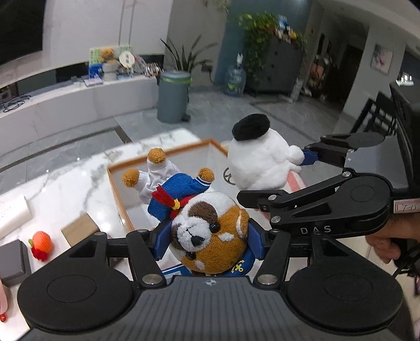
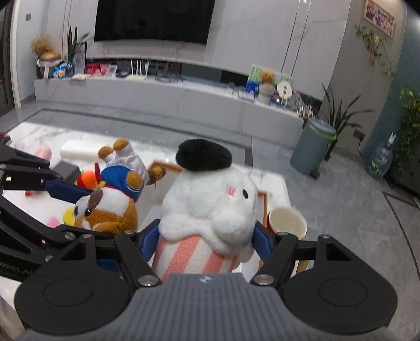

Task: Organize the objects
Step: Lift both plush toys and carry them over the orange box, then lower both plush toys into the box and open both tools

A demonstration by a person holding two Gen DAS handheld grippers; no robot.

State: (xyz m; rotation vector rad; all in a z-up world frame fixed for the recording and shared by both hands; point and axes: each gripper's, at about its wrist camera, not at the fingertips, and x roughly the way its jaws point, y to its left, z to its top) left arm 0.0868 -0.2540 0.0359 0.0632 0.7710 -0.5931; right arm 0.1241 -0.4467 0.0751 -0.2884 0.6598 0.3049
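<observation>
The left tool (image 1: 208,242) is clamped on the head of a brown dog plush (image 1: 210,236) in a blue sailor jacket, feet upward, above the near edge of a wood-rimmed tray (image 1: 119,168) on the marble worktop (image 1: 65,183). The right tool (image 2: 206,242) is clamped on a white plush (image 2: 210,207) with black cap and pink-striped base, over the tray's right side. An orange toy (image 1: 40,245) lies left of the tray.

Grey tiled floor (image 2: 341,209) fills the right of the frame. A long white low cabinet (image 2: 157,97) spans the centre beneath a wall-mounted black television (image 2: 155,19). A grey bin (image 2: 312,147) stands at right.
</observation>
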